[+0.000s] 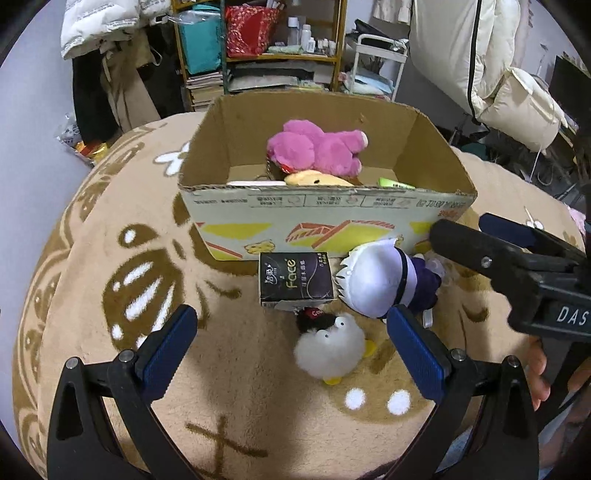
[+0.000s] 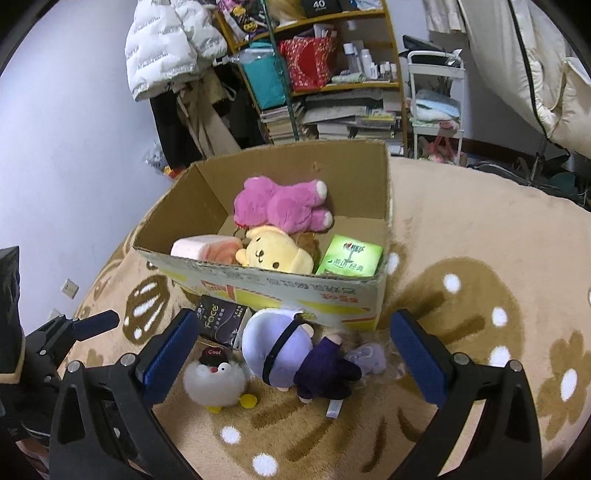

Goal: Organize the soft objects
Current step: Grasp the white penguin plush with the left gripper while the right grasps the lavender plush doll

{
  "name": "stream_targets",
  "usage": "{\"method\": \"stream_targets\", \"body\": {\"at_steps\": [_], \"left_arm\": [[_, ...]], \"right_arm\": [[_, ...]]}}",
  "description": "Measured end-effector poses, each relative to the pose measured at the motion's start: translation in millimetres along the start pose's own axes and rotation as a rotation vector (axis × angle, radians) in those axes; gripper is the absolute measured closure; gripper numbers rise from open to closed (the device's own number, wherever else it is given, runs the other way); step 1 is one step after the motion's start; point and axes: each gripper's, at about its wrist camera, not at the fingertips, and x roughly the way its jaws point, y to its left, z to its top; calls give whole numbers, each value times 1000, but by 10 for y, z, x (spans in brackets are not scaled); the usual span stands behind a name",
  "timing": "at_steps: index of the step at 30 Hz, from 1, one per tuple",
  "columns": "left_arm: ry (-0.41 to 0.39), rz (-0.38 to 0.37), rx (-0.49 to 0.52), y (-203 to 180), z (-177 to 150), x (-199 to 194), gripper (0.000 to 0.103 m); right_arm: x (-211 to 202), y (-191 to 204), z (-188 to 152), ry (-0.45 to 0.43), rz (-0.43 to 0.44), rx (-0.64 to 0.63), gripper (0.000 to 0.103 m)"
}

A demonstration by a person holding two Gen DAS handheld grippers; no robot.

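Before the box [image 2: 280, 291] on the blanket [image 2: 480, 314], both claws, left [image 1: 291, 350] and right [image 2: 291, 360], stand wide over the doll [image 2: 295, 358] and penguin [image 1: 328, 350].

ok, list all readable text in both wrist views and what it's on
"Face": black tissue pack, front of the cardboard box.
"Cool": black cap of the white fluffy plush.
"DAS": right hand-held gripper body, cut off.
"40": black box on shelf.
Box side print and green pack text: unreadable.
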Motion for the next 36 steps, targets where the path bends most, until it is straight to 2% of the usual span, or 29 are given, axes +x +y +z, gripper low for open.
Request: {"method": "stream_targets", "body": {"at_steps": [18, 24, 29, 31, 33, 36], "left_arm": [[204, -26, -2, -74, -13, 593, 1], [265, -7, 17, -129, -10, 775, 2], [336, -49, 16, -182, -25, 938, 3], [351, -38, 14, -205, -30, 1006, 10], [348, -33, 6, -217, -15, 1041, 11], [335, -20, -14, -209, -6, 1060, 18]], "right_arm": [[420, -23, -68, 115, 14, 33, 0], [526, -64, -105, 145, 7, 52, 0], [628, -6, -156, 187, 16, 30, 0], [678, 32, -176, 203, 14, 16, 0], [738, 55, -200, 223, 14, 7, 0], [791, 107, -216, 237, 8, -22, 0]]}}
